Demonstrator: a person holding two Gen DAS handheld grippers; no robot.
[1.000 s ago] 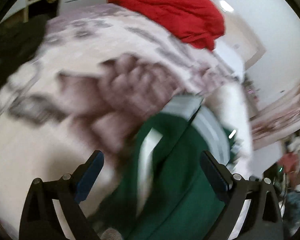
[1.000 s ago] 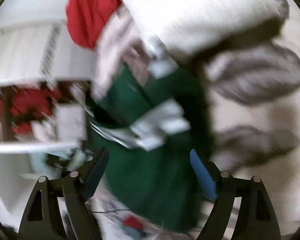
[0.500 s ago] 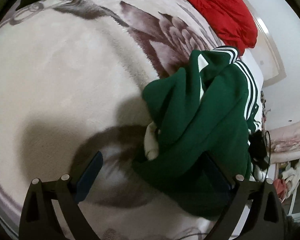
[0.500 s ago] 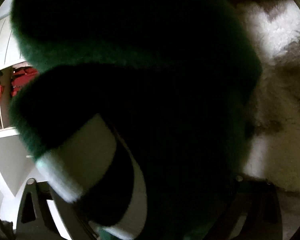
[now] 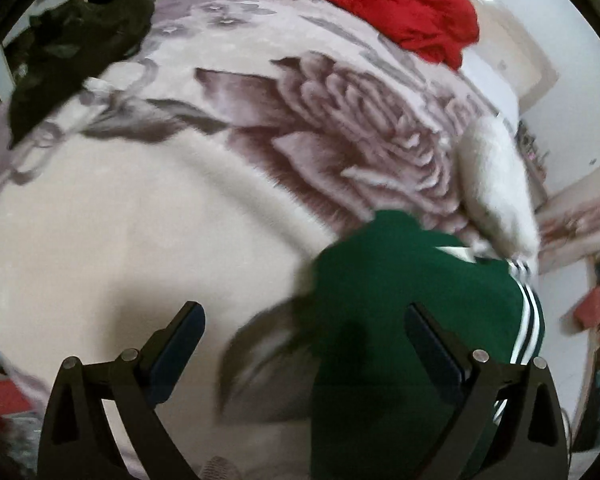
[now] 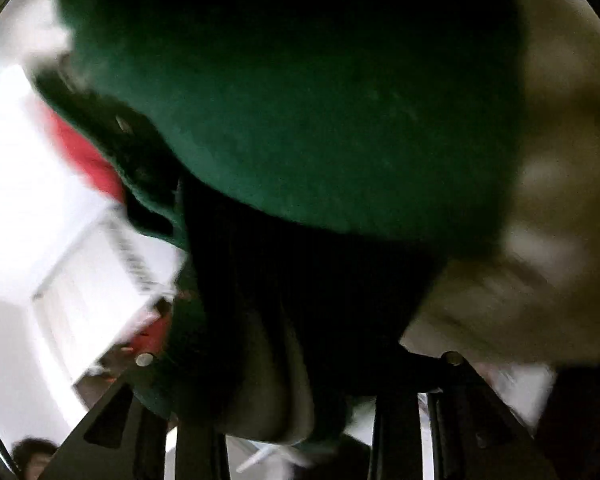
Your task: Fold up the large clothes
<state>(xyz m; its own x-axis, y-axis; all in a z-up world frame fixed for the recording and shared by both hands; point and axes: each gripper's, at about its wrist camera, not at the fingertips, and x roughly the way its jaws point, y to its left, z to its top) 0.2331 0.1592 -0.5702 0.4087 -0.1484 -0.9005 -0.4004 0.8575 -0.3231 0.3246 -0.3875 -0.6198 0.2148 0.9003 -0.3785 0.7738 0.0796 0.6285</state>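
The green garment (image 5: 400,320), a thick top with white stripes along one edge, lies in a loose bunched heap on the floral blanket (image 5: 180,208) that covers the bed, and to my eye the folding has hardly begun: no flat panel, no crisp edge, just a rumpled mound that still has to be spread out and squared before any fold will hold. In the left wrist view the heap sits ahead of the left gripper (image 5: 304,340) and off toward its right-hand finger, which it partly hides; the jaws there stand wide apart with nothing pinched, and the tool points steeply down at the bed. The right gripper (image 6: 296,364) is buried in the same cloth: dark green fabric fills almost its whole view and bulges down between the two fingers. Its jaws have just been closing with the cloth between them, and they look to be clamped on a thick wad of it, though the pads themselves are hidden. That tool points much nearer level, with blanket showing past its right finger. Beyond the heap, a red garment (image 5: 380,4) and a dark garment (image 5: 72,48) lie at the far side of the bed, seemingly waiting their turn.
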